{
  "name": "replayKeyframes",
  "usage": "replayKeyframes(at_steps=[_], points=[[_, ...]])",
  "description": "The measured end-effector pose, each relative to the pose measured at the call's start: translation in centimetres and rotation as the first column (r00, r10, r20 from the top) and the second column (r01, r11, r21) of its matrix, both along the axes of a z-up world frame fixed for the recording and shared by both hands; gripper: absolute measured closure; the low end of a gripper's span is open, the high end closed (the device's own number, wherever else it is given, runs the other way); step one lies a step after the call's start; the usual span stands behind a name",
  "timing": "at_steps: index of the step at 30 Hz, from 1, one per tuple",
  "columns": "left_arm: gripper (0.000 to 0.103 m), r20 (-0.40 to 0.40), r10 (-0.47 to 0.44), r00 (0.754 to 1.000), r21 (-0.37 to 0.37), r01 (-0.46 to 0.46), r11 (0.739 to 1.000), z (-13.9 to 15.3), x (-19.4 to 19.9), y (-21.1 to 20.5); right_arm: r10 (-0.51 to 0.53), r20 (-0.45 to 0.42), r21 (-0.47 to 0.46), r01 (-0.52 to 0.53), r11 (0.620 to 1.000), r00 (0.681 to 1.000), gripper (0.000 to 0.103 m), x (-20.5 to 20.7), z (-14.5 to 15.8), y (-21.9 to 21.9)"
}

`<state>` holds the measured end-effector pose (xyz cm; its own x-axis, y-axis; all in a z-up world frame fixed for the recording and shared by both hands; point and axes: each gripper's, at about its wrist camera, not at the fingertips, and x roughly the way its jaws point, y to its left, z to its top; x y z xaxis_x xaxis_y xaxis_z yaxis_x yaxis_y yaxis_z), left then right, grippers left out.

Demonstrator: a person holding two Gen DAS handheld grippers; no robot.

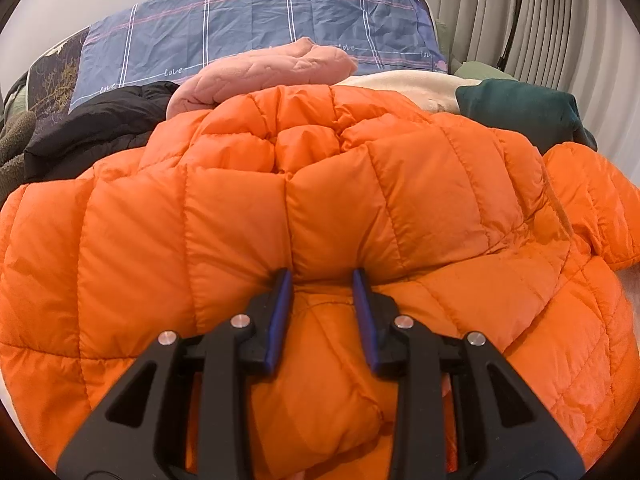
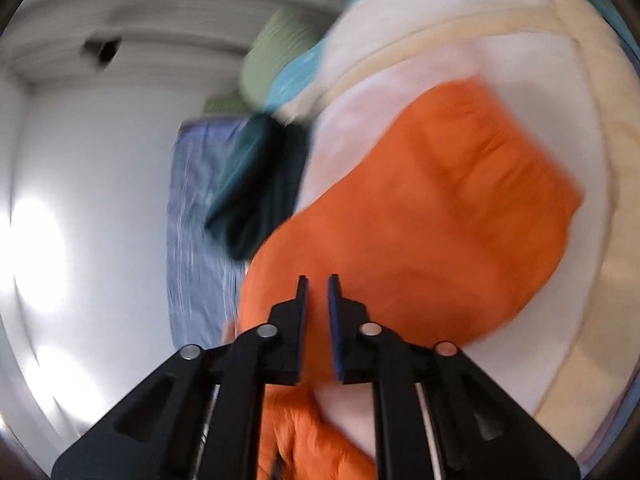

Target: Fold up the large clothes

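Observation:
A puffy orange quilted jacket (image 1: 240, 208) fills most of the left wrist view, lying bunched on the bed. My left gripper (image 1: 322, 274) is shut on a thick fold of it at the near edge, and fabric bulges between the blue pads. The right wrist view is blurred and rolled. There a part of the orange jacket (image 2: 460, 200) stretches away over a cream blanket (image 2: 440, 40). My right gripper (image 2: 318, 280) has its jaws close together with orange fabric in the narrow gap, and quilted orange cloth hangs below the fingers.
Behind the jacket lie a pink garment (image 1: 264, 72), a black one (image 1: 100, 120) and a dark green one (image 1: 520, 108). A blue plaid sheet (image 1: 248, 28) covers the bed's far end. Pale curtains (image 1: 540, 20) hang at the right.

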<state>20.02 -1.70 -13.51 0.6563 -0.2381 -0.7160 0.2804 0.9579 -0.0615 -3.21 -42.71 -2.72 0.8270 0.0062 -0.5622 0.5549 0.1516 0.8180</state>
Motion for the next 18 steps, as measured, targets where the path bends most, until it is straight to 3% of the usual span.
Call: replayKeyframes(at_steps=[1,2,4,8,12,13,14,15,16,17,18], points=[[0.07,-0.001,0.0,1.0,-0.002,0.0,1.0,0.0,0.0,0.0,0.001,0.002,-0.015,-0.001,1.0,1.0,0.038,-0.5,0.4,0.7],[0.07,-0.002,0.0,1.0,-0.004,0.0,1.0,-0.1,0.1,0.0,-0.001,0.01,-0.033,0.001,0.999,1.0,0.03,-1.2,0.7,1.4],[0.07,-0.001,0.0,1.0,-0.007,0.0,1.0,-0.1,0.1,0.1,-0.009,0.0,-0.06,0.009,0.998,1.0,0.03,-2.7,0.9,2.6],[0.07,-0.002,0.0,1.0,-0.008,0.0,1.0,-0.1,0.1,0.2,-0.087,0.0,0.029,0.087,0.996,0.996,0.03,-5.3,-1.1,2.2],[0.07,-0.001,0.0,1.0,-0.008,0.0,1.0,-0.1,0.1,0.2,-0.248,-0.079,0.011,0.249,0.968,0.966,0.03,-5.7,-3.3,-1.1],[0.07,0.0,0.0,1.0,-0.011,0.0,1.0,-0.1,0.1,0.2,-0.308,-0.111,0.019,0.311,0.95,0.945,0.036,-5.8,-4.3,-2.3],[0.07,0.0,0.0,1.0,-0.015,0.0,1.0,-0.1,0.1,0.3,-0.324,-0.113,0.03,0.33,0.944,0.939,0.056,-5.6,-4.7,-2.8],[0.07,-0.002,0.0,1.0,-0.02,0.0,1.0,-0.1,0.1,0.3,-0.331,-0.108,0.042,0.337,0.941,0.937,0.066,-5.3,-5.1,-3.2],[0.07,-0.002,0.0,1.0,-0.023,0.0,1.0,-0.1,0.1,0.3,-0.315,-0.07,0.05,0.319,0.947,0.947,0.086,-4.4,-5.1,-3.7],[0.07,-0.003,0.0,1.0,-0.023,0.0,1.0,-0.1,0.1,0.3,-0.289,-0.036,0.033,0.29,0.956,0.957,0.093,-3.3,-4.4,-3.7],[0.07,-0.002,0.0,1.0,-0.021,0.0,1.0,-0.1,0.1,0.3,-0.24,0.021,-0.024,0.24,0.97,0.971,0.094,-1.4,-2.6,-3.1]])
